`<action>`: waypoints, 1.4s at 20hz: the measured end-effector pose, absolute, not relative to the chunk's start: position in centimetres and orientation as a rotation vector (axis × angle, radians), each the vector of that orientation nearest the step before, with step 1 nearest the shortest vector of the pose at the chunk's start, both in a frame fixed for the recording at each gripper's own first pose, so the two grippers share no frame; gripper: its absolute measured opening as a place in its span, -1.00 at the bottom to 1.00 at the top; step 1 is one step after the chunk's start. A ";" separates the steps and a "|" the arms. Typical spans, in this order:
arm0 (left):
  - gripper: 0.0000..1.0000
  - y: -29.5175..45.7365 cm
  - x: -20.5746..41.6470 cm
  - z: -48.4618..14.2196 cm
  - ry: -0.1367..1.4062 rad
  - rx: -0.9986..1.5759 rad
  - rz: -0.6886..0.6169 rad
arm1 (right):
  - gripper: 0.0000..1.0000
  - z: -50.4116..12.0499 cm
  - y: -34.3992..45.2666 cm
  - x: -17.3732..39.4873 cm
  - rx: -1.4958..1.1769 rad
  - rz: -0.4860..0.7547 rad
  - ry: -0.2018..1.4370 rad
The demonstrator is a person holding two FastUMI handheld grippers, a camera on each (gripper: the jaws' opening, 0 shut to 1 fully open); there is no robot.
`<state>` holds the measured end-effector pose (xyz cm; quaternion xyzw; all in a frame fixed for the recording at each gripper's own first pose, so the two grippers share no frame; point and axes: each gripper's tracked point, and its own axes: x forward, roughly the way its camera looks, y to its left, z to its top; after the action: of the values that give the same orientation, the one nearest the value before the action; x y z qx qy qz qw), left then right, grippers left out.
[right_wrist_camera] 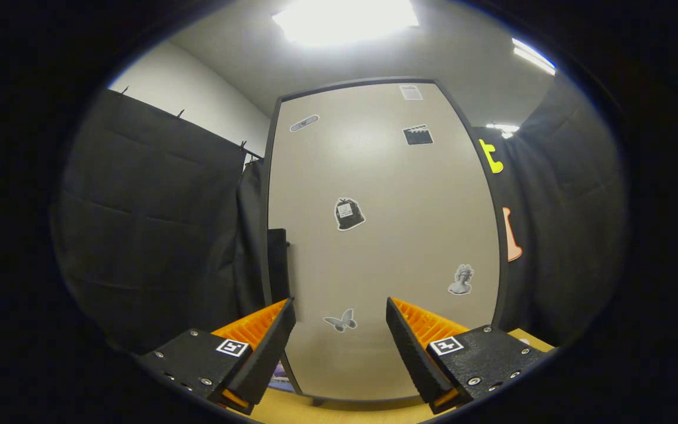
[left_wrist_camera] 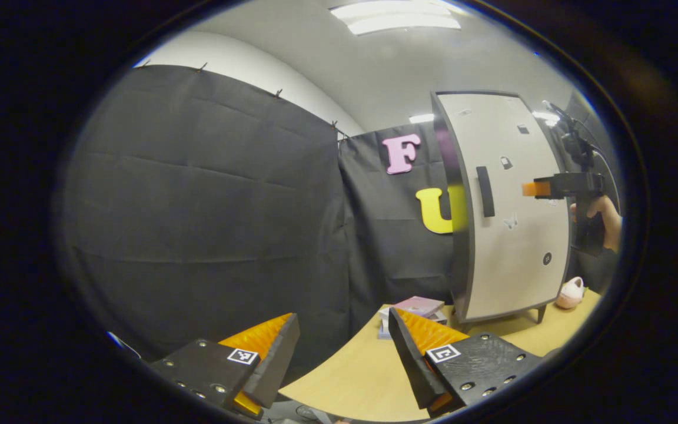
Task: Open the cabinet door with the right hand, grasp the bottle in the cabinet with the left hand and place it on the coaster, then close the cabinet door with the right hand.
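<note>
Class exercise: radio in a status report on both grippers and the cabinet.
Left gripper open, empty, above table. Right gripper open, facing cabinet door. Door shut, handle untouched. Nothing in the way.

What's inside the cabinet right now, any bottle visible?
Nothing to see inside: the cabinet door is shut, so its interior stays covered and no bottle can be confirmed. Its handle is on the door's left edge.

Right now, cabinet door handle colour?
Black handle on a beige door; clearest in left gripper view.

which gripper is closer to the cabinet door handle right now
Right. The right gripper hangs in front of the cabinet door, level with the handle. The left gripper sits back over the table edge, well short of the cabinet.
</note>
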<state>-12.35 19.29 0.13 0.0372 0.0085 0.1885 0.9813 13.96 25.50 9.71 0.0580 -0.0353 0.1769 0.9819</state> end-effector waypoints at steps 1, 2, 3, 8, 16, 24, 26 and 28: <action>0.75 19.9 -12.7 0.1 0.018 0.077 0.384 | 0.90 9.9 26.2 14.4 0.119 0.361 -0.070; 0.75 20.4 -12.9 0.1 0.019 0.080 0.390 | 0.89 10.1 26.9 14.8 0.123 0.366 -0.070; 0.75 20.8 -13.3 -0.1 0.021 0.082 0.395 | 0.89 10.4 27.6 15.0 0.124 0.368 -0.073; 0.75 22.9 -13.8 -0.4 0.029 0.084 0.419 | 0.89 10.9 30.8 17.2 0.117 0.376 -0.066; 0.75 25.8 -14.7 -1.2 0.041 0.079 0.448 | 0.59 10.3 35.5 20.4 0.121 0.388 0.028; 0.84 27.1 -14.3 -2.3 0.056 0.043 0.447 | -0.35 9.7 36.8 21.7 0.053 0.358 0.082; 0.76 26.8 -13.6 -2.5 0.057 0.029 0.430 | -0.51 9.6 36.8 21.5 0.042 0.367 0.103; 0.84 26.3 -12.9 -2.5 0.054 0.018 0.410 | -0.58 9.5 36.7 21.3 0.034 0.385 0.119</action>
<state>-12.92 26.32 -2.53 0.0087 0.0266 0.2036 0.9786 21.32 36.70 9.53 0.0170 0.0589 0.1911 0.9796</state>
